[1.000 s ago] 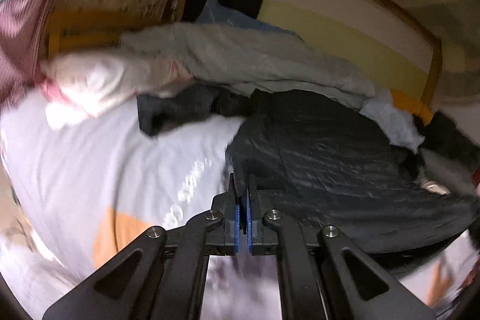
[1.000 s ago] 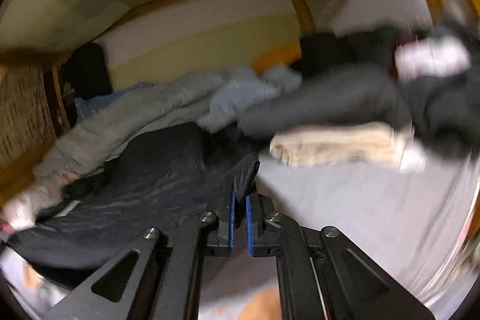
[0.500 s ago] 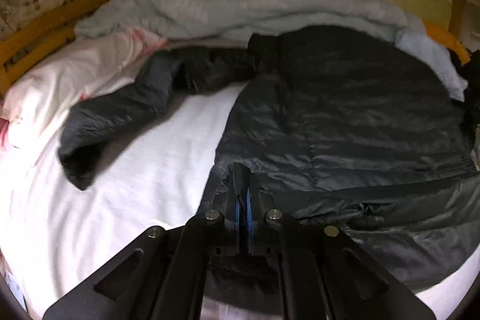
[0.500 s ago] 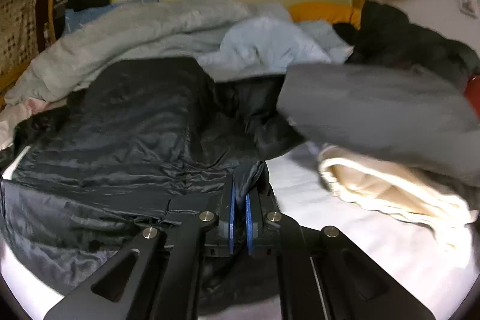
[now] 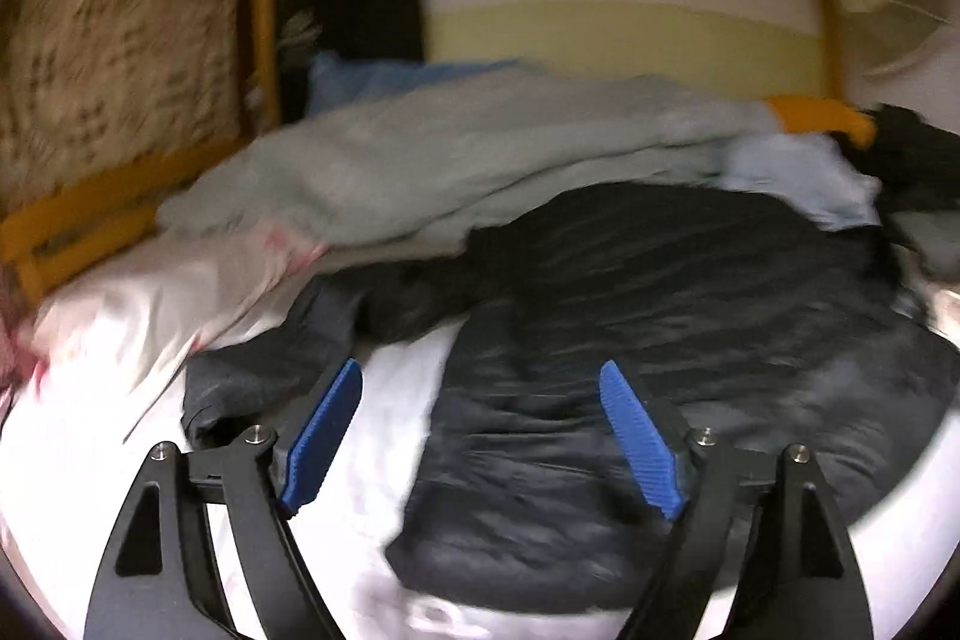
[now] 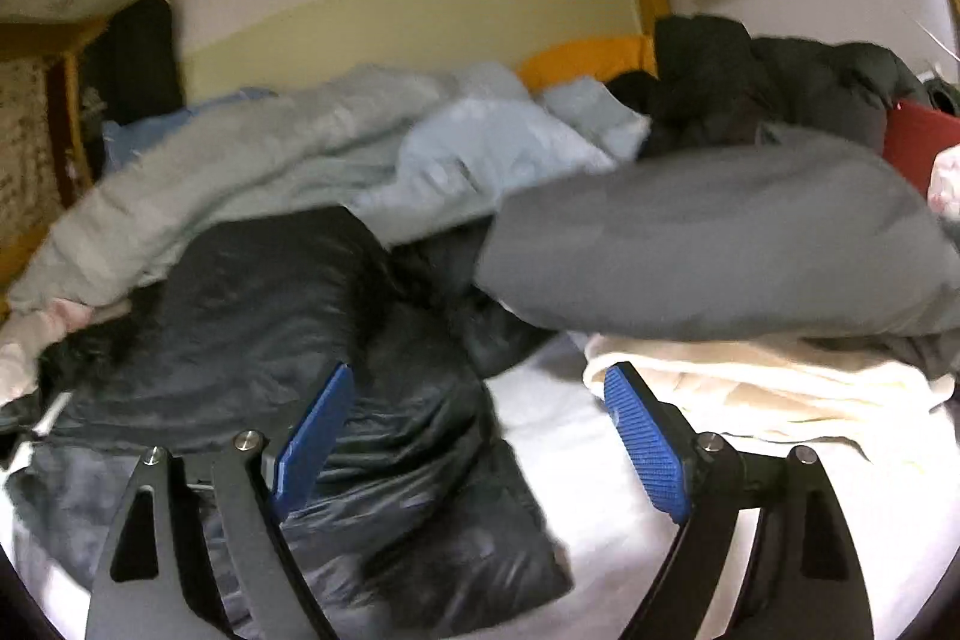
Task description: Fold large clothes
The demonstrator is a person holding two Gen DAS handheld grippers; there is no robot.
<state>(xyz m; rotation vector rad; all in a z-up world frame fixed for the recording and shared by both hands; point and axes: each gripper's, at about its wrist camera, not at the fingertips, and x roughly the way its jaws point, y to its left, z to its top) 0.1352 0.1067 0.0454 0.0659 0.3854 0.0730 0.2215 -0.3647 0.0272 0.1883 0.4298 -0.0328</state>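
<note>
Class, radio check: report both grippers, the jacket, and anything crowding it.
Left gripper open, right gripper open. Dark jacket spread on bed, unheld. Grey garment piled beside it.

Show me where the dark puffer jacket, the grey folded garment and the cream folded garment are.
dark puffer jacket (image 5: 690, 340): left wrist view, on its quilted body.
grey folded garment (image 6: 720, 232): right wrist view, on its top face.
cream folded garment (image 6: 768, 388): right wrist view, on its front edge, under the grey one.
</note>
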